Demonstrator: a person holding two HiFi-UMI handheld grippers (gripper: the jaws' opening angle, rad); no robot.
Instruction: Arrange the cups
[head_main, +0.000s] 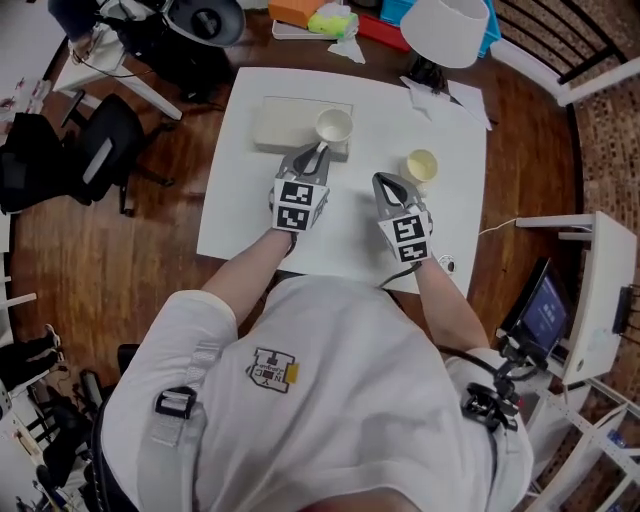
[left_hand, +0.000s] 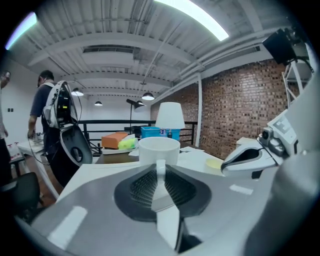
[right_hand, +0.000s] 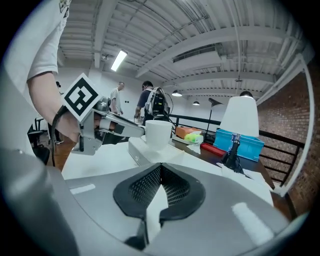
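Observation:
My left gripper (head_main: 318, 153) is shut on the handle of a white cup (head_main: 334, 127), which it holds upright over the right end of a flat white block (head_main: 285, 128). In the left gripper view the handle (left_hand: 160, 169) is pinched between the jaws, with the white cup (left_hand: 159, 150) just beyond them. A pale yellow cup (head_main: 422, 165) stands on the white table (head_main: 250, 220) to the right. My right gripper (head_main: 386, 183) hovers just left of and nearer than it, shut with nothing between its jaws. The right gripper view shows the white cup (right_hand: 158, 134) and the left gripper (right_hand: 131, 130) ahead.
A white lamp (head_main: 447, 30) stands at the table's far right corner, with papers (head_main: 455, 98) beside it. Beyond the table lie an orange box (head_main: 298, 10), a blue bin (right_hand: 239, 141) and a red tray. Chairs and bags stand on the wooden floor at left. People stand far off.

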